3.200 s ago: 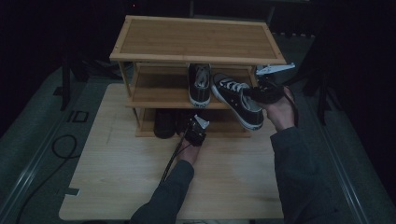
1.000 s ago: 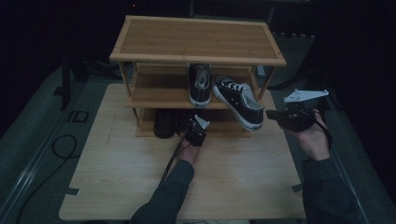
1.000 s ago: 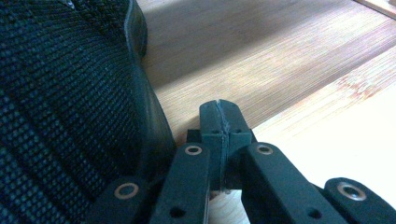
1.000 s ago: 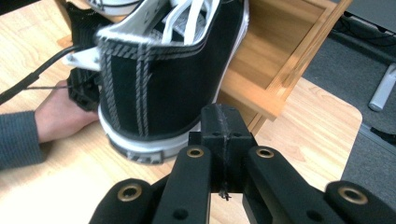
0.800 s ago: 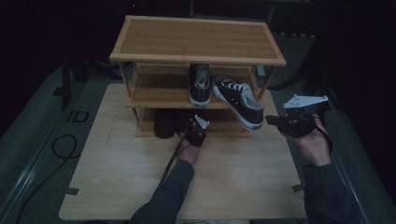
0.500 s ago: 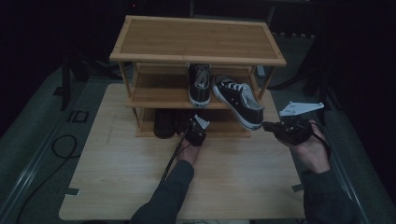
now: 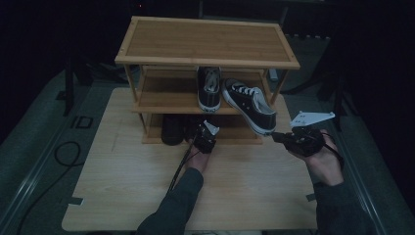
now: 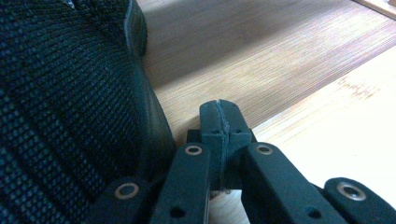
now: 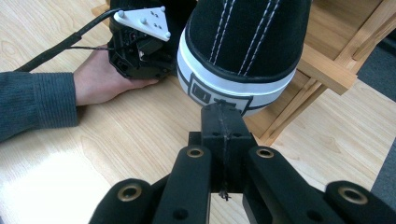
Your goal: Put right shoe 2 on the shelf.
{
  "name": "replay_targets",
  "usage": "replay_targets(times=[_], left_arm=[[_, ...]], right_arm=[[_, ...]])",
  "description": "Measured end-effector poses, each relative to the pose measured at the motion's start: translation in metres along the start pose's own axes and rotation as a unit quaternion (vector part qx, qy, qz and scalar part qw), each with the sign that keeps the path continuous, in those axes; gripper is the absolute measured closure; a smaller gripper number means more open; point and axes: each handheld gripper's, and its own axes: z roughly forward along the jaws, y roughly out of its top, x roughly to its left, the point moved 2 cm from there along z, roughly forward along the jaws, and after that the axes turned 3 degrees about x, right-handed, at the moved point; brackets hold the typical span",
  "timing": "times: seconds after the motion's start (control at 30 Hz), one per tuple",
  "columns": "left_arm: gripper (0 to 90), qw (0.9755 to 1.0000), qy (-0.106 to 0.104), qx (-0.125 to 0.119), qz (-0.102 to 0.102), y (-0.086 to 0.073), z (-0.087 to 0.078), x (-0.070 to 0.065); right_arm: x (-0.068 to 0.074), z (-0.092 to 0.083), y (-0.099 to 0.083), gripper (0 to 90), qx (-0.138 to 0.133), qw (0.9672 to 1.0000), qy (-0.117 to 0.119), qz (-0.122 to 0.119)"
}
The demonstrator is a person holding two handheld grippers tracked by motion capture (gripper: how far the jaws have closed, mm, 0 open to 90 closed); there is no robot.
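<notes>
Since letting go, right gripper (image 7: 277, 137) lowered.

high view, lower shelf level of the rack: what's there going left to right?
Dark shoe on the bottom shelf → left gripper, jaws shut → black canvas sneaker with white sole, heel hanging off the middle shelf → right gripper with grey three-cornered plate, jaws shut.

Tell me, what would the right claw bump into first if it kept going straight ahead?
Most likely the heel of the black sneaker that sticks out over the rack's middle shelf. The shut right claw points straight at its white rubber heel band, very close.
</notes>
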Motion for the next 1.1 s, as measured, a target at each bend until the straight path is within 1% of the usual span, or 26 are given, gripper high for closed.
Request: replay_targets(times=[0.17,0.47,0.5,0.53,0.7,0.87,1.0,1.1], left_arm=[[90.0,1.0000,0.000,0.000,0.000,0.000,0.000,0.000],[90.0,1.0000,0.000,0.000,-0.001,0.000,0.000,0.000],[90.0,1.0000,-0.003,0.000,-0.004,0.000,0.000,0.000],[90.0,1.0000,-0.003,0.000,-0.005,0.000,0.000,0.000],[90.0,1.0000,-0.002,-0.001,-0.006,0.000,0.000,-0.001],[90.0,1.0000,0.000,-0.001,-0.004,0.000,0.000,0.000],[90.0,1.0000,0.000,-0.001,-0.005,0.000,0.000,0.000],[90.0,1.0000,0.000,-0.001,-0.005,0.000,0.000,0.000]], right_arm=[[0.001,0.000,0.001,90.0,-0.002,1.0000,0.005,0.001],[0.004,0.006,0.009,90.0,-0.012,0.9997,0.020,-0.007],[0.005,0.006,0.011,90.0,-0.014,0.9996,0.023,-0.007],[0.008,0.007,0.014,90.0,-0.015,0.9995,0.024,-0.012],[0.014,0.014,0.020,90.0,-0.018,0.9989,0.040,-0.016],[0.015,0.021,0.024,90.0,-0.019,0.9983,0.051,-0.018],[0.019,0.026,0.029,90.0,-0.017,0.9984,0.048,-0.025],[0.021,0.029,0.033,90.0,-0.020,0.9981,0.053,-0.026]])
